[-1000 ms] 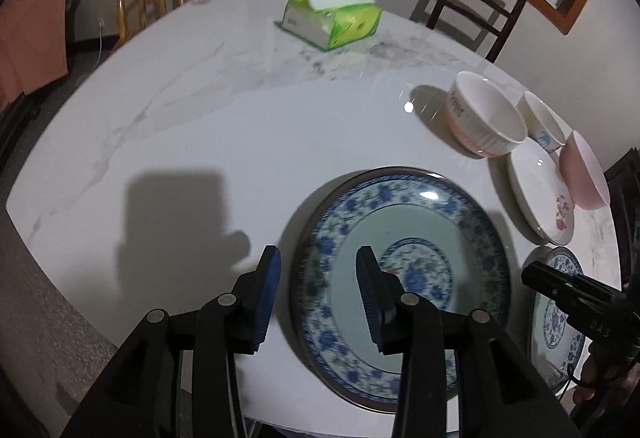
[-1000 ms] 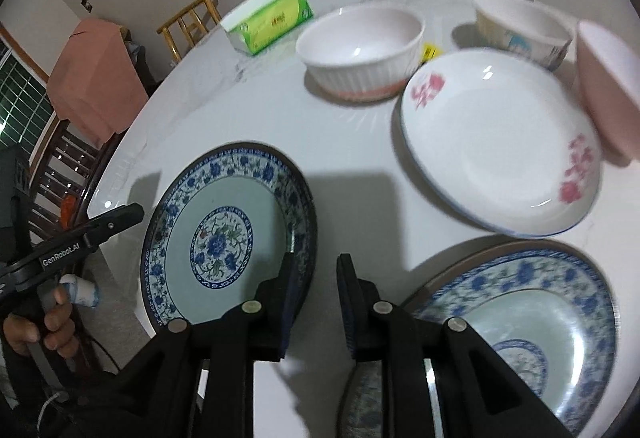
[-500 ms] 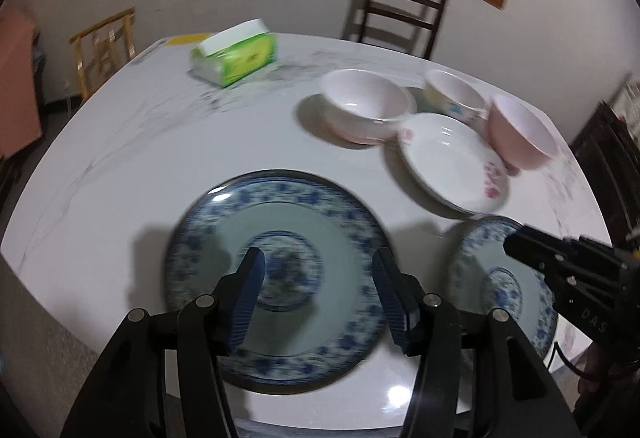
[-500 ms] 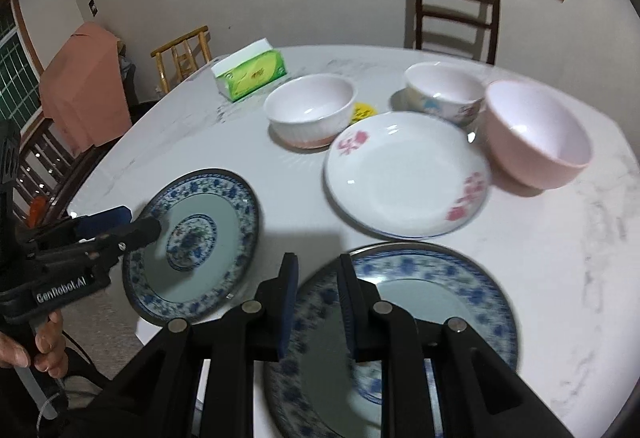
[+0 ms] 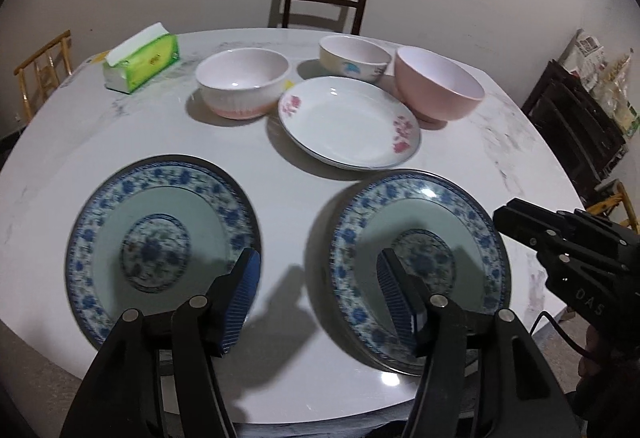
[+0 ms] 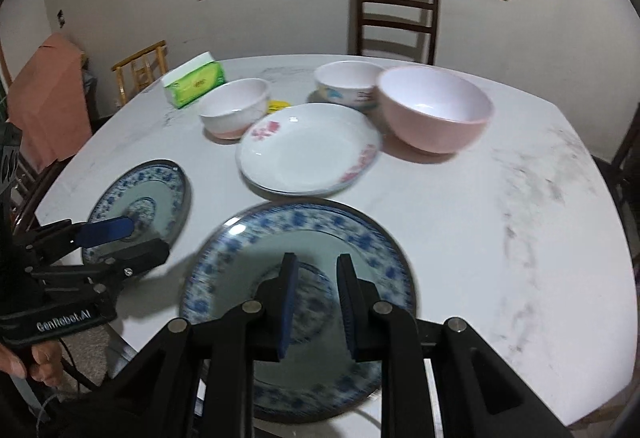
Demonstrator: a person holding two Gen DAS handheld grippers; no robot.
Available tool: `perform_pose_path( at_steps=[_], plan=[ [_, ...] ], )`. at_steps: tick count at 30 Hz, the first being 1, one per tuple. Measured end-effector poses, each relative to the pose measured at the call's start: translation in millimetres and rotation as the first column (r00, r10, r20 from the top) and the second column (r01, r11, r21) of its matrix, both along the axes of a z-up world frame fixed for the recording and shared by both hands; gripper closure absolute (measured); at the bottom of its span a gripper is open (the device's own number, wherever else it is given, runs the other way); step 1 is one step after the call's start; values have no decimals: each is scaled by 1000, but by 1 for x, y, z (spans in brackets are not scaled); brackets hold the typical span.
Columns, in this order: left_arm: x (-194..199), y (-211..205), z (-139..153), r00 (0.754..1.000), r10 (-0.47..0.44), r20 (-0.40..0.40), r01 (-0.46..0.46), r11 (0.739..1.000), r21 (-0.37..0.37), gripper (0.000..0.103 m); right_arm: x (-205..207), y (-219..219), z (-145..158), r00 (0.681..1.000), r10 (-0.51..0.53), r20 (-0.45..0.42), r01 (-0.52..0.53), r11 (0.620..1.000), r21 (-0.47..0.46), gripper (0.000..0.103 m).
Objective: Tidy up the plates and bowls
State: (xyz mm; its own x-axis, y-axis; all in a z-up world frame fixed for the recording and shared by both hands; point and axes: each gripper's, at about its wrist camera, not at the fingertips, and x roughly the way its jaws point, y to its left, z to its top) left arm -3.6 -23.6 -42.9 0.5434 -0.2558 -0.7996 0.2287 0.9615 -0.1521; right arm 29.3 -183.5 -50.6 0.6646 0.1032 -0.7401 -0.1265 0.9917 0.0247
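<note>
**Two blue-patterned plates at the near edge, both tools above them**

We see two blue-and-white plates lying flat on the white marble counter (image 5: 100, 126), close to its near edge: the left plate (image 5: 160, 250) and the right plate (image 5: 420, 262), well apart with bare counter between them. Our left tool (image 5: 316, 290) hangs over that gap; its jaws have just been opening and stand wide apart with nothing between them. Our right tool (image 6: 316, 302) hovers over the right plate's middle, its blue pads close together with a narrow slit between, gripping nothing that we can make out.

Behind the plates lies a white plate with pink flowers (image 5: 348, 122), and beyond it three bowls: a white bowl with a pink base (image 5: 242, 82), a small cream bowl with a blue figure (image 5: 354, 56) and a pink bowl (image 5: 438, 88) just beside the flowered plate. A green tissue box (image 5: 140, 62) sits far left. Nothing stands between the tools and the blue plates.

Only the right wrist view shows a yellow scrap (image 6: 279, 105) between the white bowl and the flowered plate, a pink cloth over a chair at left, and fingers on the left tool's handle.
</note>
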Motion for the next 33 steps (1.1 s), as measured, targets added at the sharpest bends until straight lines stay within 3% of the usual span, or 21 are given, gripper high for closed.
perform_pose_path(
  at_steps=[10,16,33],
  plan=[
    [5,-2,-15,994,-34,-106,16,985,-170,46,-4,-44,-15,998,-39,-58,43,996,72,83],
    [10,0,-26,984,-39,-175,-4,971,-238,46,3,-70,-31,991,-31,-133,58,977,206,83],
    [25,1,-52,964,-9,-267,-60,967,-248,49,14,-94,-58,975,-40,-220,101,956,275,83]
  ],
)
